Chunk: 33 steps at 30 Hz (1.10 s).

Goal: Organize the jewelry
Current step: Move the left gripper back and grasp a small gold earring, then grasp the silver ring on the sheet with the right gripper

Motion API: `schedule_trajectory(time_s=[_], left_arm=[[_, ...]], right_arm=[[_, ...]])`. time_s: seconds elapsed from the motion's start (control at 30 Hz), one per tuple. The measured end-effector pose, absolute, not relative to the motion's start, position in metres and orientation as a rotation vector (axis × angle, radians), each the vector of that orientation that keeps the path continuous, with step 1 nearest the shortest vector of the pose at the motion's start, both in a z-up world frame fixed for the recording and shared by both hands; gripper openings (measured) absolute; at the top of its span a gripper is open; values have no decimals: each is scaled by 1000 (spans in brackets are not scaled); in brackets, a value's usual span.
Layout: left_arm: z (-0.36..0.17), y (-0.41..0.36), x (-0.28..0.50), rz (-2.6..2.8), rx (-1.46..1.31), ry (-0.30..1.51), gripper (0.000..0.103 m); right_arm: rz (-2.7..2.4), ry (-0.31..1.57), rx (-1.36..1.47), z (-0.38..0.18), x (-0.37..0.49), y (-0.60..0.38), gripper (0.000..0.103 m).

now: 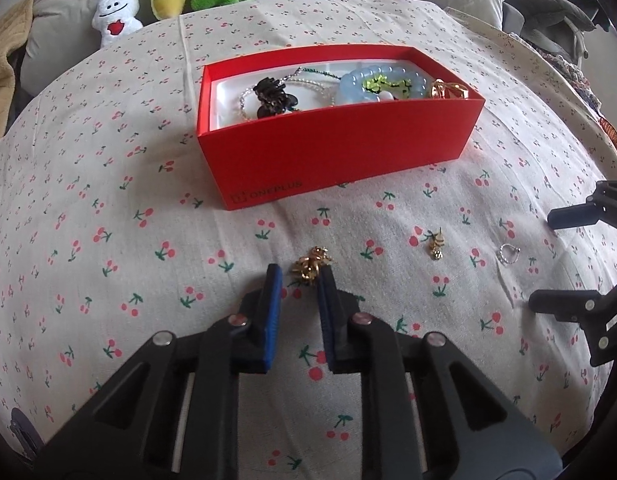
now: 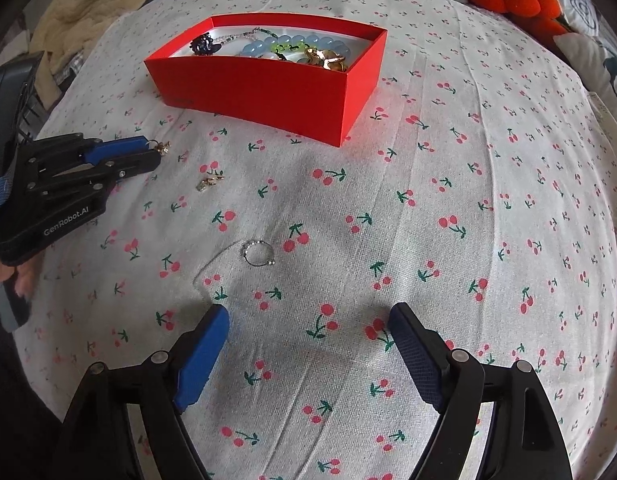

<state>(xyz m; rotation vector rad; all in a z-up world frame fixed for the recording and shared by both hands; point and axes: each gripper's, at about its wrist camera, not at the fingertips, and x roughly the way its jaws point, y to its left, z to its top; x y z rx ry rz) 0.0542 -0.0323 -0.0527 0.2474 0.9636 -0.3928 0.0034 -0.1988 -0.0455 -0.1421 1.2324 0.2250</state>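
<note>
Box [image 1: 336, 152] far, holds beads, clip, chains | loose on sheet [image 1: 108, 184]: gold earring [image 1: 310, 266], charm [image 1: 435, 245], ring [image 2: 257, 254] | left gripper [image 1: 300, 276] clenched on earring | right gripper [image 2: 308, 320] released, near ring | roughly half done

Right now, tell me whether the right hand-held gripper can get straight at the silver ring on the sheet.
Probably yes. The right hand-held gripper stands open just short of the silver ring, with only bare sheet between them.

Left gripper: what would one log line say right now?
left gripper: closing around gold earring | right gripper: open, empty | red box: part-filled
</note>
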Motion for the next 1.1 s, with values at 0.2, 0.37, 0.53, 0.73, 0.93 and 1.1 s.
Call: schedule_trajectory(time_s=[0.2, 0.37, 0.53, 0.73, 0.93, 1.1], left_arm=[[-52, -32, 58, -389, 238, 960, 13], [-49, -28, 57, -363, 230, 969, 13], [-48, -19, 54, -341, 217, 983, 13], [-48, -12, 46, -330, 230, 985, 13], [-47, -8, 42, -309, 228, 1001, 13], [-46, -7, 41, -300, 224, 1004, 13]], right_arm=[[226, 1230, -145, -46, 4, -198, 84], [230, 1220, -148, -46, 6, -198, 84], [233, 1207, -137, -48, 11, -195, 84], [231, 1210, -137, -53, 28, -189, 82], [227, 1199, -170, -51, 36, -185, 63], [241, 1178, -215, -51, 39, -174, 46]])
